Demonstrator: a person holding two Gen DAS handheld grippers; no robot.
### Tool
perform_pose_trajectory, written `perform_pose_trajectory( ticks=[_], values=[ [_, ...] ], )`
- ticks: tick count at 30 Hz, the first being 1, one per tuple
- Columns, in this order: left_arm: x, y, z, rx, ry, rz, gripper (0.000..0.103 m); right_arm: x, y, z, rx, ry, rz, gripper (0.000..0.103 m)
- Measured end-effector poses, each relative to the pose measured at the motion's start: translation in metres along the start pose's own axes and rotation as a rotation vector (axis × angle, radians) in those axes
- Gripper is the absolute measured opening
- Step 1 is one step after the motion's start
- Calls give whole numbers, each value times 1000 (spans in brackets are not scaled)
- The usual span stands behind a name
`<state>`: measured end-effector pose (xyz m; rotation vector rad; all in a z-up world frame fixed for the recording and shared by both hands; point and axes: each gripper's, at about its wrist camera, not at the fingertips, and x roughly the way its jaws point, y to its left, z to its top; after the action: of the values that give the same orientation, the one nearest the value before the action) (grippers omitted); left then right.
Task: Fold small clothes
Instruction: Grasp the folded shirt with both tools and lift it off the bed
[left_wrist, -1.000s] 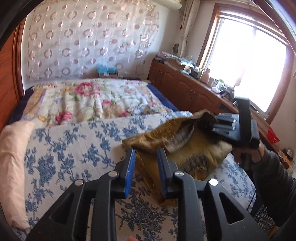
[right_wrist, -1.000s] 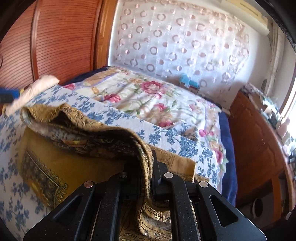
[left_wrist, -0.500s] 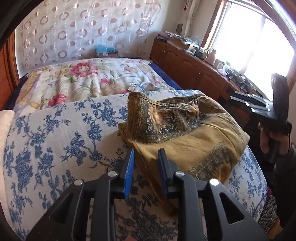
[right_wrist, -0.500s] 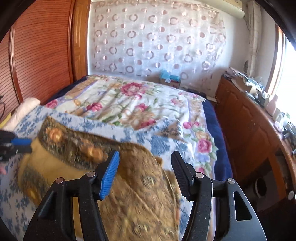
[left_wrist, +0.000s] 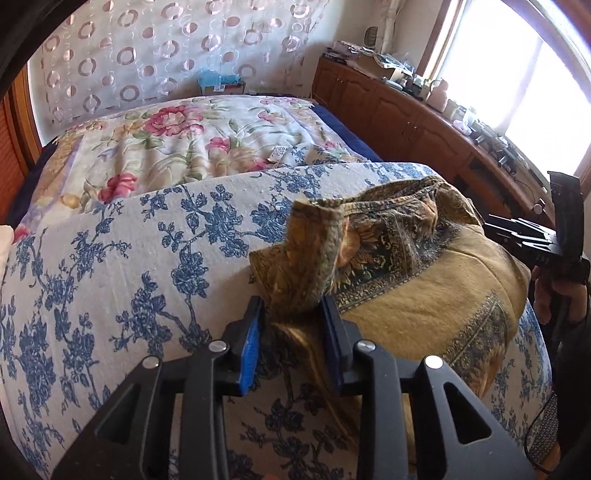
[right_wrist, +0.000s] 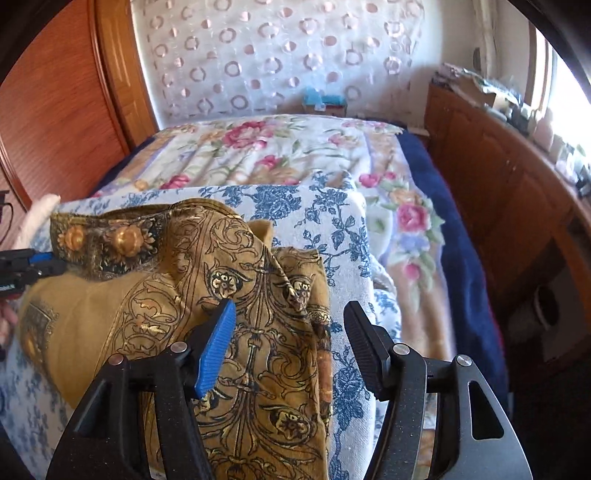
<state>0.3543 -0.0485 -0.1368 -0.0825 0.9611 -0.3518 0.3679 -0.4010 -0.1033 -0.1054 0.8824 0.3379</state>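
Handling a soft, light, limp garment (left_wrist: 424, 291) lying part-folded on the bed (left_wrist: 122, 266).

Left wrist view: left gripper (left_wrist: 291, 343) jaws narrowly apart and opening, raised patterned hem between them, pads not visibly pressing. Right wrist view: right gripper (right_wrist: 291, 350) jaws wide apart over the cloth, gripping nothing. Best taken by hem corners.

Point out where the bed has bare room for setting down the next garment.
Free: the blue-flowered white sheet left of the mustard patterned garment, up to the pink-flowered quilt. Crowded: the sheet's window side, where that garment lies, the left gripper opening around its corner.
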Motion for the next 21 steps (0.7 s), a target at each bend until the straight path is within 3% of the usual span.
perform_pose_trajectory(
  ticks=[8, 14, 19, 20, 21],
  values=[
    [9, -1, 12, 61, 8, 28, 35, 10, 0, -2, 3, 24, 5, 62],
    [13, 4, 19, 49, -1, 7, 36, 18, -3, 4, 6, 31, 31, 60],
    [12, 5, 17, 31, -15, -34, 35, 21, 6, 7, -21, 43, 90, 22],
    [12, 6, 17, 29, -21, -44, 32, 20, 9, 7, -30, 42, 84, 21],
    [11, 7, 16, 26, -27, -54, 21, 17, 13, 8, -43, 30, 66, 11]
  ],
)
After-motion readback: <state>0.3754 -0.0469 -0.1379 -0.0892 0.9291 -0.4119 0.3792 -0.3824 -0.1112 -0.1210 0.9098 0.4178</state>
